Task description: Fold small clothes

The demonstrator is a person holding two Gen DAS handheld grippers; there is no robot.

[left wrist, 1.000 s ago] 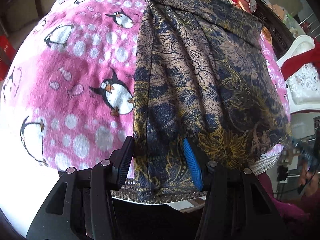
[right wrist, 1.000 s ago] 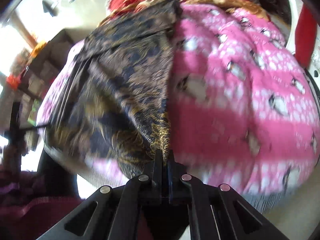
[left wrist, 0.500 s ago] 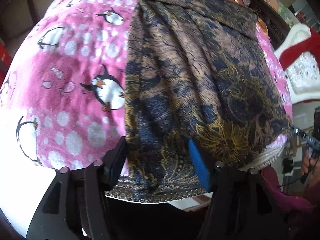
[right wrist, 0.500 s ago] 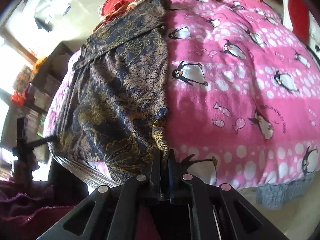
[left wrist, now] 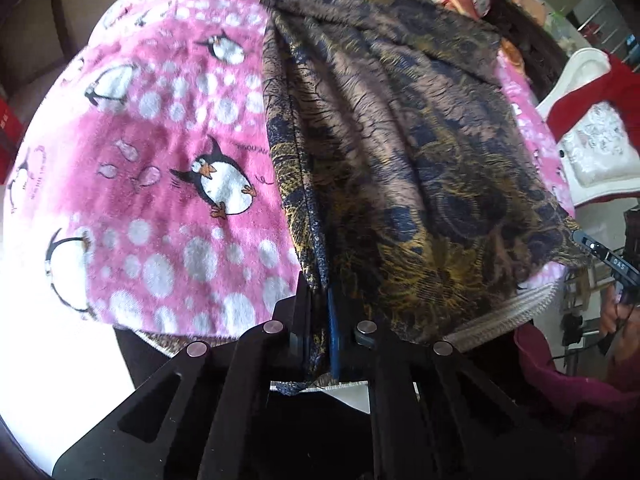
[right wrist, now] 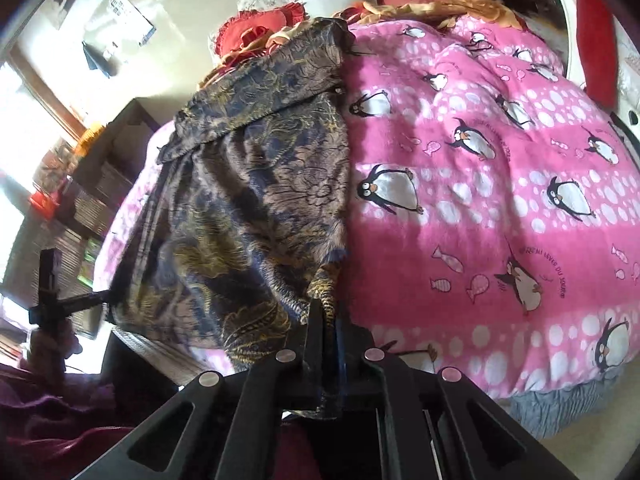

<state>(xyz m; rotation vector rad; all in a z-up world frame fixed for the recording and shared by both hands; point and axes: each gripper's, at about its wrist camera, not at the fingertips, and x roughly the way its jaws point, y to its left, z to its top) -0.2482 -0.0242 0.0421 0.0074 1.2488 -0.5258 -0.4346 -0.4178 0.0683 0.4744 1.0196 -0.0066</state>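
A dark blue, brown and gold patterned skirt [left wrist: 400,152] lies spread on a pink penguin blanket [left wrist: 160,160], its waistband at the far end and its hem toward me. My left gripper [left wrist: 320,296] is shut on the skirt's near left hem corner. In the right wrist view the skirt [right wrist: 260,200] lies left of centre on the blanket [right wrist: 480,200]. My right gripper [right wrist: 328,312] is shut on the skirt's near right hem corner.
Red and gold cushions [right wrist: 256,36] lie at the bed's far end. A white chair with red cloth [left wrist: 592,120] stands to the right of the bed. Dark shelves [right wrist: 92,184] stand to the left. The blanket's near edge hangs over the bed edge [left wrist: 512,312].
My left gripper was open around the hem and has shut on it. My right gripper stays shut on the hem, and its view has steadied from a blurred swing.
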